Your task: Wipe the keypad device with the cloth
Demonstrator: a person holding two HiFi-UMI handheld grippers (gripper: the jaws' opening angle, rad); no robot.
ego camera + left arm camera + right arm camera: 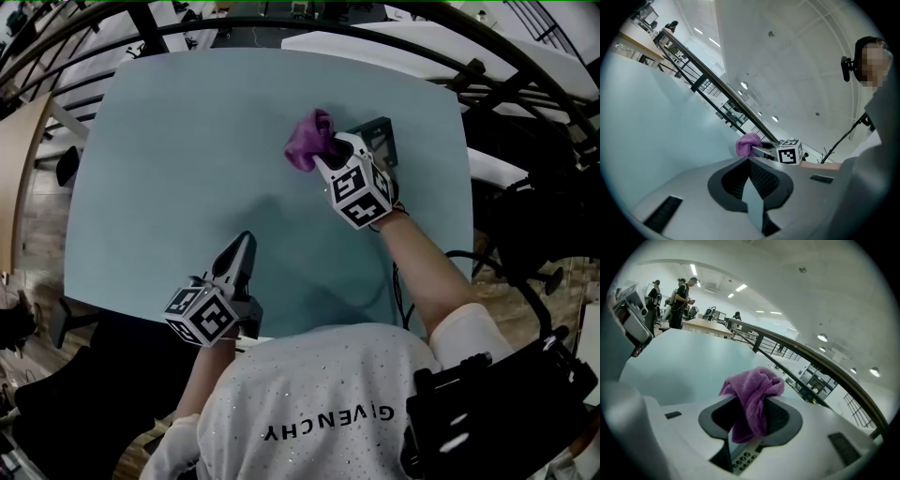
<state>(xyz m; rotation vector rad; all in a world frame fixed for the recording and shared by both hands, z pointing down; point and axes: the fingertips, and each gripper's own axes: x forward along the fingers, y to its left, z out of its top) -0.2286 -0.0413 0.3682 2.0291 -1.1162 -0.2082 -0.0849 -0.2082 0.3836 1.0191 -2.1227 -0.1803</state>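
Left gripper (244, 246) is nearest the person, low over the near part of the teal table (178, 141). Its jaws are closed tip to tip with nothing between them. Its marker cube (201, 315) sits toward the table's near edge.

Right gripper (330, 145) is further out and to the right, well apart from the left one. Its jaws are clamped on a bunched purple cloth (307, 141), which bulges out past the tips.

Keypad device (382, 139) is dark and lies on the table right of the cloth, partly under the right gripper. In the right gripper view its keys (742, 459) show just below the hanging cloth (754, 385); contact cannot be confirmed.

Beyond the far table edge are a dark railing (811, 359) and several standing people (682, 296).
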